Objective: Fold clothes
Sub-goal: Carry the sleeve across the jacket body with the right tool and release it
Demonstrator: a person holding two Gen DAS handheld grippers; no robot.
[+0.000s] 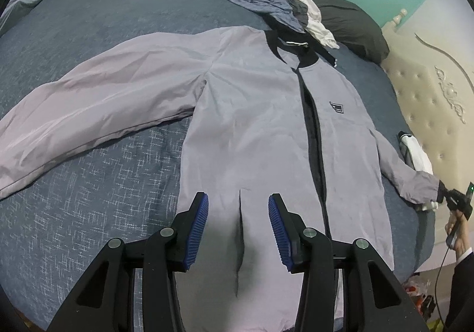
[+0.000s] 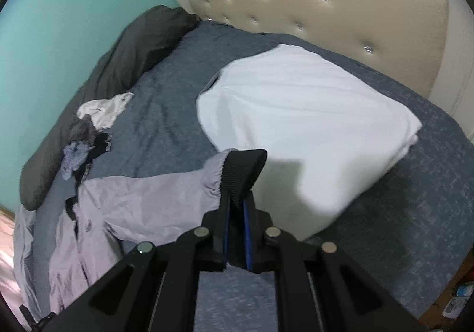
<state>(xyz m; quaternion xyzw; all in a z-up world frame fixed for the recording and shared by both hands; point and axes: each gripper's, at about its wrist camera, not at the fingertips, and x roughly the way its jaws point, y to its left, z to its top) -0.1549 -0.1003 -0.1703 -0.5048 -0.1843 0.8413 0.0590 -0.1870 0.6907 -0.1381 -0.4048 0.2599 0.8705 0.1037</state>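
Grey jacket spread flat mid-bed; left claw wide above hem; right claw clamped on black sleeve cuff near headboard edge.

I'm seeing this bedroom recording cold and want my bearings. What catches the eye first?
A pale lilac jacket lies face up across the blue bedspread, its left sleeve stretched out. The right gripper has its jaws shut on the black ribbed cuff of the other sleeve, while the left gripper hovers open over the hem. A folded white cloth sits near the tufted headboard.
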